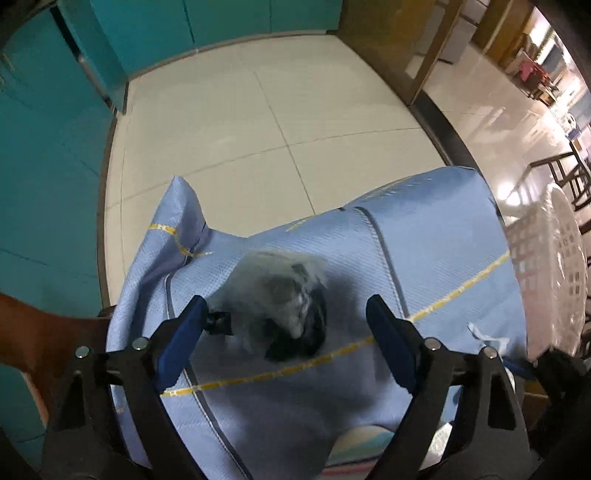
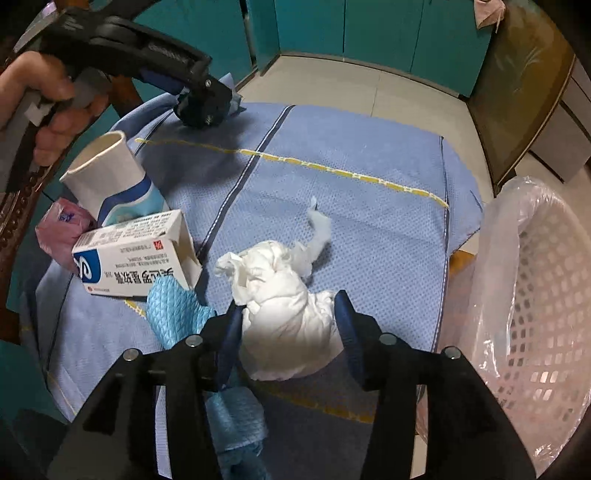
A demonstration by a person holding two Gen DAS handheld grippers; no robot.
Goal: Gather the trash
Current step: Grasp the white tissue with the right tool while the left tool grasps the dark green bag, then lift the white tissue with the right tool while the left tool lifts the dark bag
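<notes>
My right gripper (image 2: 290,314) is closed around a crumpled white tissue wad (image 2: 284,291) on the blue tablecloth (image 2: 369,221), both pads touching it. A white medicine box (image 2: 136,251), a white and blue paper cup (image 2: 114,177) on its side, a pink packet (image 2: 62,229) and a blue cloth scrap (image 2: 173,314) lie to its left. My left gripper (image 1: 286,314) is open above a blurred dark object with clear wrap (image 1: 284,306) on the cloth (image 1: 424,251); it also shows in the right wrist view (image 2: 207,107).
A white lattice bin lined with clear plastic (image 2: 535,295) stands beside the table's right edge, also in the left wrist view (image 1: 554,273). Teal cabinets (image 2: 369,33) and pale floor tiles (image 1: 266,118) lie beyond. A wooden chair (image 2: 517,92) stands at far right.
</notes>
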